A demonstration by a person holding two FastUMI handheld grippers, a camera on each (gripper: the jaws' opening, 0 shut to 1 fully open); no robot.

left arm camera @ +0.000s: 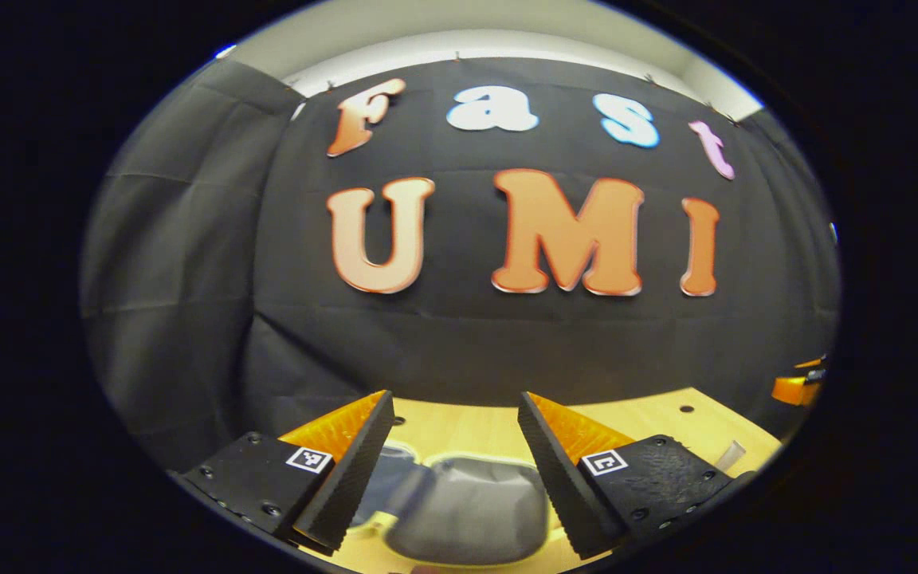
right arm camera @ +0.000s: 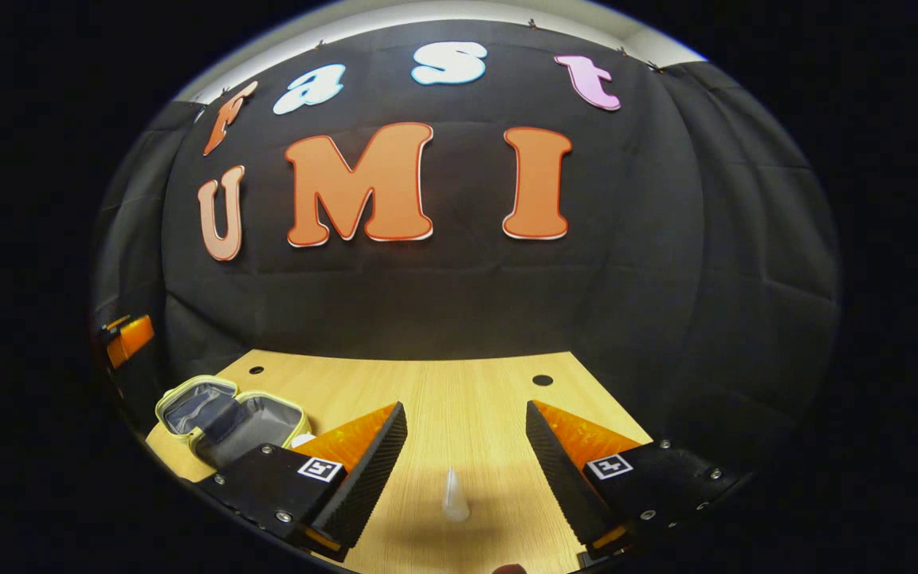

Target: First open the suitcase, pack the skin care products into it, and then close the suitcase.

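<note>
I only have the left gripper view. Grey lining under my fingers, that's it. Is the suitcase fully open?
Observer: Yes. In the right gripper view the suitcase lies open flat, both halves showing grey lining.
Operator: Any product left out?
Observer: One small pale bottle stands on the table, ahead of the right gripper.
Operator: Is it gripped?
Observer: No. The right gripper's fingers are spread, apart from the bottle.

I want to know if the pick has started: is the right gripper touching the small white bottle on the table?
Apart. In the right gripper view the right gripper is open, and the small white bottle stands on the table between its fingers with bare wood on both sides.
</note>
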